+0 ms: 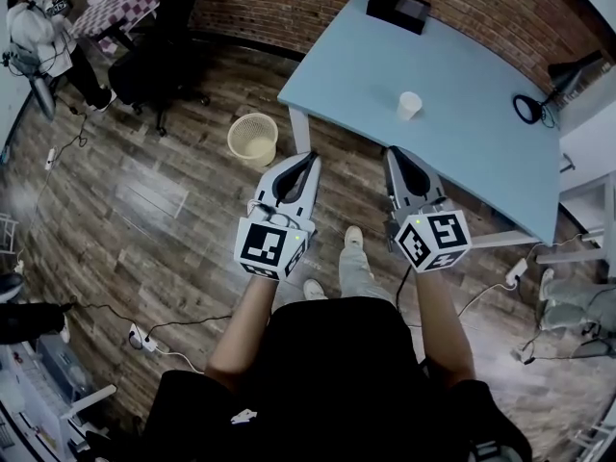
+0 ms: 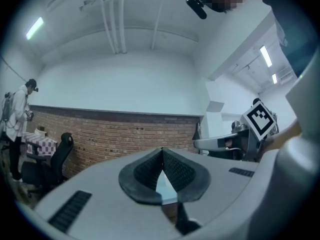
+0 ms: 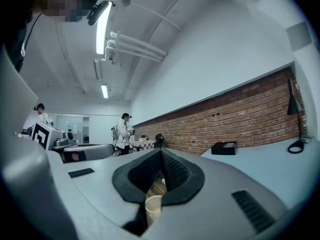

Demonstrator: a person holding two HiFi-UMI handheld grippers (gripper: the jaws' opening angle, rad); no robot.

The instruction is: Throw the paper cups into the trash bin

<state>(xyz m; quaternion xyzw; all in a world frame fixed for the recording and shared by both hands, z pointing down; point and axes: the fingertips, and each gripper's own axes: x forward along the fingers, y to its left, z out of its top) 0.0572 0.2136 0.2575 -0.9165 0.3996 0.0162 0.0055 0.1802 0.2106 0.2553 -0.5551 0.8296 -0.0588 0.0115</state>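
Paper cup (image 1: 409,105) stands on the worktop (image 1: 462,133), at 12 o'clock from the right tongs (image 1: 396,152). The trash bin (image 1: 253,139) sits on the floor at 10 o'clock from the left tongs (image 1: 310,157). Both pairs are pressed together and empty. The right ones probably want to spread wide, come in level at mid-cup, and squeeze gently so it doesn't crumple.

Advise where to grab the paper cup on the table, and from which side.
Grip the paper cup across its side wall, near mid-height, coming in level from the near edge of the table. It stands upright and alone, open end apparently up, so nothing blocks that side. The right tongs are closer, but they are shut and empty, so open them first.
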